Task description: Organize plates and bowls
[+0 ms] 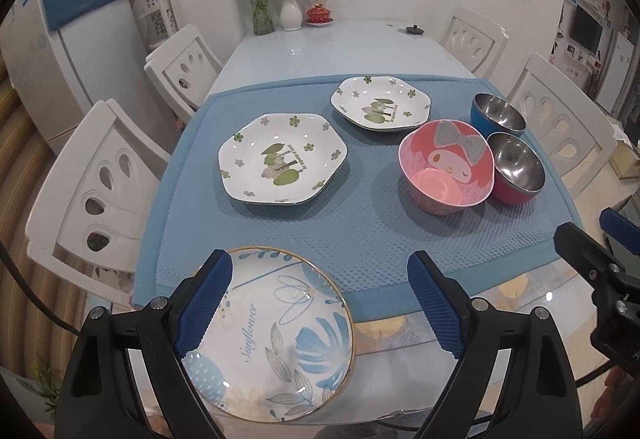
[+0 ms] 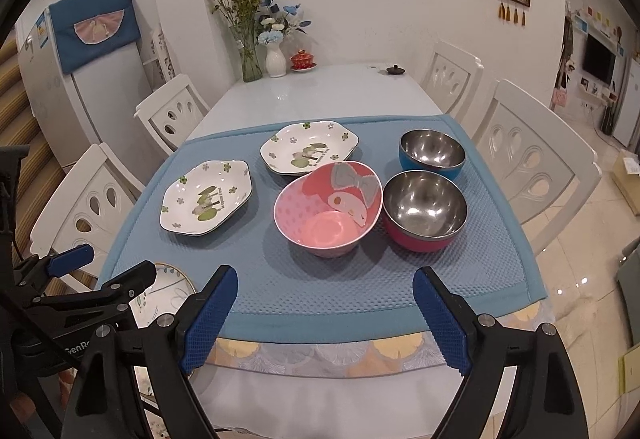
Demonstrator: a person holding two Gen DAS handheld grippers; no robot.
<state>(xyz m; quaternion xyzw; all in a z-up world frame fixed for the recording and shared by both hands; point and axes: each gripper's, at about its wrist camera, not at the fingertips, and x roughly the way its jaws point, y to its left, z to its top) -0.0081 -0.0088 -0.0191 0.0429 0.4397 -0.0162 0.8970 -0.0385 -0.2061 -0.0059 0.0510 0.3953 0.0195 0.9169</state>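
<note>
Both claws stand released: left gripper (image 1: pixel 320 303) straddles the round plate (image 1: pixel 272 335) at the table's near edge, right gripper (image 2: pixel 324 319) empty; close squarely on the rim, lift level.

Both grippers tilt downward at the near edge, the left gripper (image 1: pixel 320 303) spread wide and the right gripper (image 2: pixel 324 315) likewise gaping (nothing between its blue pads).
</note>
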